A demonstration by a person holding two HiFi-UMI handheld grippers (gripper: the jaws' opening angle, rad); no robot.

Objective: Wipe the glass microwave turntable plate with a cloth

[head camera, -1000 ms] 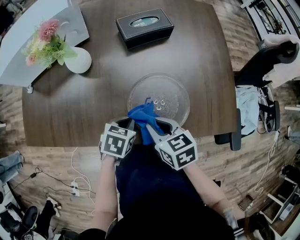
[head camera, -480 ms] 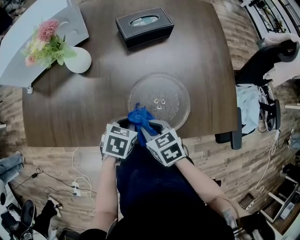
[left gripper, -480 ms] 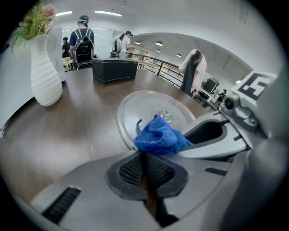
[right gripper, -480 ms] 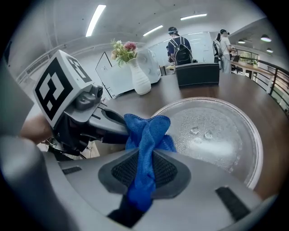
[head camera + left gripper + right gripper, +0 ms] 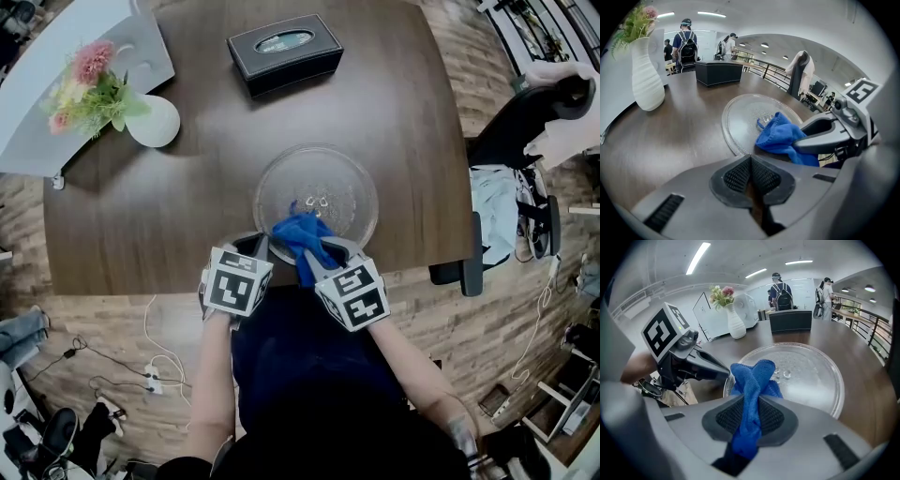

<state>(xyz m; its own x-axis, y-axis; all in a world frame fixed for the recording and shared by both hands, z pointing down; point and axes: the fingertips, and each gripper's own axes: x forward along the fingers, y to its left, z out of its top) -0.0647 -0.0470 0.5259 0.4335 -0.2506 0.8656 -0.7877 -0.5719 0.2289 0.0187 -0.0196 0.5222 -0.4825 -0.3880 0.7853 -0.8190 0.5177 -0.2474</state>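
the glass turntable plate point(image 5: 319, 183) lies flat on the dark wooden table point(image 5: 169, 216), close to the edge nearest the person, its clear surface showing a small raised hub at the middle. the right gripper point(image 5: 751, 411) has its jaws clamped narrow on a blue cloth point(image 5: 305, 236) — a twisted strip of the fabric runs down between the two ribbed pads, and the bunched end sticks out past the tips onto the near part of the plate, covering its near rim in the head view. the left gripper point(image 5: 751, 173) sits just beside the right one, at the plate's near-left rim; its pads meet at the tips with nothing between them, and only a thin slit of table shows lower down. from the left gripper view the plate lies just beyond those closed tips, apart from them as far as can be told, with the cloth and the right gripper's dark jaw arm at the right. farther back on the table stand a black tissue box point(image 5: 285, 52) and, toward the left, a white vase point(image 5: 155, 120) with pink flowers and green leaves. a black office chair point(image 5: 525, 131) stands off the table's right side — cables and a power strip point(image 5: 150, 375) lie on the wood-patterned floor at the lower left. both gripper views show people with backpacks far behind the table.
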